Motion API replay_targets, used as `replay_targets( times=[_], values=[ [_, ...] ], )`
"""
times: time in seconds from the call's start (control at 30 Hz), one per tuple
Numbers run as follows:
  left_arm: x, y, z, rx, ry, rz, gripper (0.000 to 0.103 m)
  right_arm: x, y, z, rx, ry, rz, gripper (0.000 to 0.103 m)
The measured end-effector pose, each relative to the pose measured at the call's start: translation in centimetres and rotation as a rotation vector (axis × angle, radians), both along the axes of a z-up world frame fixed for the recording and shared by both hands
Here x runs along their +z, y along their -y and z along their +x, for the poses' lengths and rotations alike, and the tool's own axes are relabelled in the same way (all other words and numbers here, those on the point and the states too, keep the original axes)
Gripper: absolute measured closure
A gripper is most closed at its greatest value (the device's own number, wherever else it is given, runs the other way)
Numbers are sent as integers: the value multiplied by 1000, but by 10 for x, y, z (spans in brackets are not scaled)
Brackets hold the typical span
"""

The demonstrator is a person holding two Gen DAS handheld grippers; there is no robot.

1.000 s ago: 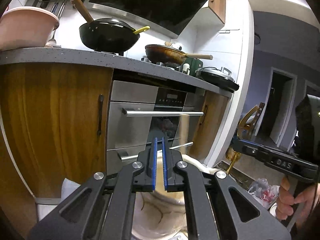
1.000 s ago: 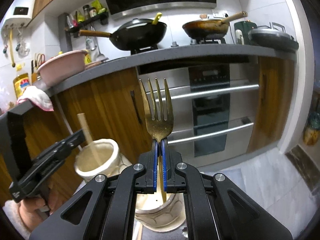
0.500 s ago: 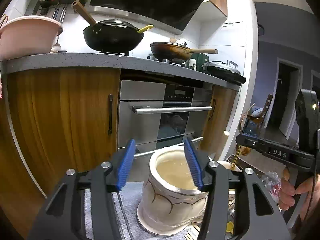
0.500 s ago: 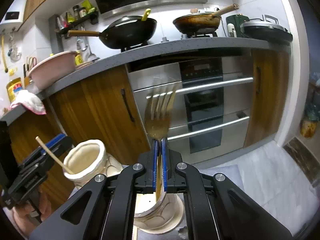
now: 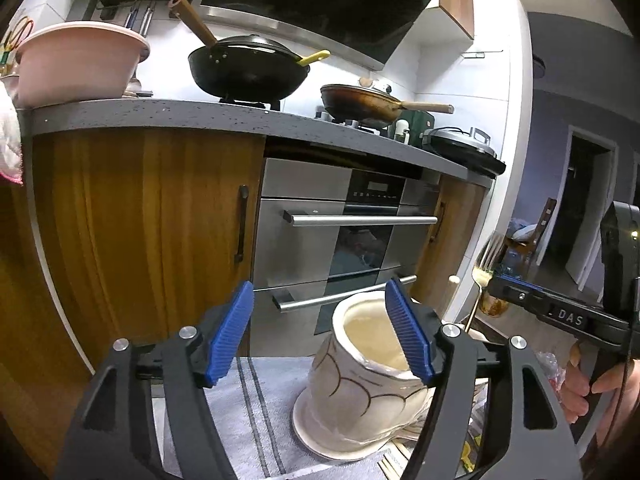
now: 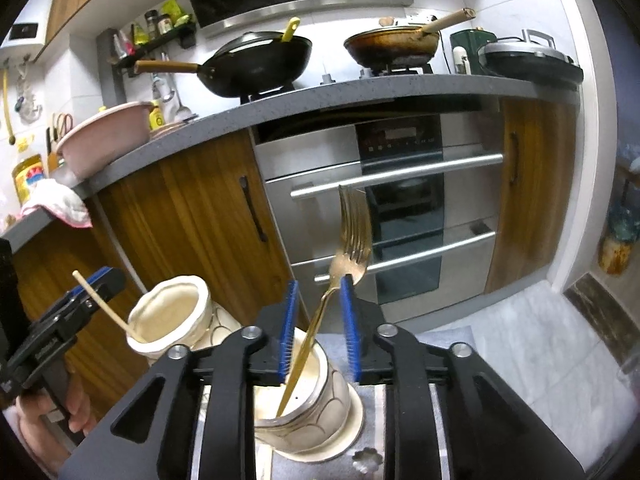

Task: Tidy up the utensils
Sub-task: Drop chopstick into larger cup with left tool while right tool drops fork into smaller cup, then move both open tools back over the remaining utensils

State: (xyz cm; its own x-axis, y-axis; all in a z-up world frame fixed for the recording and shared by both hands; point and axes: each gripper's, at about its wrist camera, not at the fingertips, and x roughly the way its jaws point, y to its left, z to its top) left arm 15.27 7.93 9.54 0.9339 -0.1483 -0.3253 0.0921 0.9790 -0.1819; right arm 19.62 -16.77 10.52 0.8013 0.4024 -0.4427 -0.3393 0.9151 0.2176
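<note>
My right gripper (image 6: 318, 330) is open above a cream ceramic holder (image 6: 316, 408). A gold fork (image 6: 348, 248) stands in that holder, handle down, tilted and leaning on the right pad. A second cream holder (image 6: 176, 308) to its left has a wooden chopstick (image 6: 100, 304) leaning out of it. My left gripper (image 5: 320, 336) is open and empty just in front of this second holder (image 5: 360, 380). The fork (image 5: 484, 268) and the right gripper (image 5: 560, 316) also show at the right of the left wrist view.
The holders stand on a grey striped cloth (image 5: 256, 408). Behind are wooden cabinets (image 5: 140, 232), a steel oven (image 5: 344, 240), and a grey counter (image 6: 360, 96) with a black wok (image 6: 256, 64), a frying pan (image 6: 392, 44) and a pink basin (image 6: 104, 136).
My right gripper has opened and let go of the fork, which now rests in the holder. My left gripper opened earlier, released the chopstick and has drawn back slightly to the left.
</note>
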Motion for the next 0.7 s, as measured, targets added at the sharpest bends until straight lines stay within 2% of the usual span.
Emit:
replay_targets(
  times=[0.03, 0.13, 0.2, 0.27, 0.33, 0.37, 0.6, 0.7],
  values=[
    [1, -2, -1, 3, -3, -3, 32, 1, 1, -2, 2, -2, 5, 70],
    [4, -8, -6, 23, -6, -12, 27, 4, 6, -8, 4, -3, 21, 53],
    [8, -12, -10, 34, -5, -22, 22, 7, 10, -15, -3, 7, 31, 31],
    [12, -18, -18, 56, 0, -28, 11, 9, 15, -25, -6, 21, 37, 22],
    [17, -23, -27, 78, 13, -30, 5, 12, 20, -34, -14, 36, 33, 16],
    [19, -24, -32, 84, 18, -32, 6, 13, 22, -39, -15, 44, 30, 12],
    [31, -36, -65, 102, 29, -49, 6, 13, 33, -72, -21, 96, -27, 6],
    [33, -33, -80, 111, 37, -14, 6, 10, 37, -82, -30, 97, -56, 5]
  ],
)
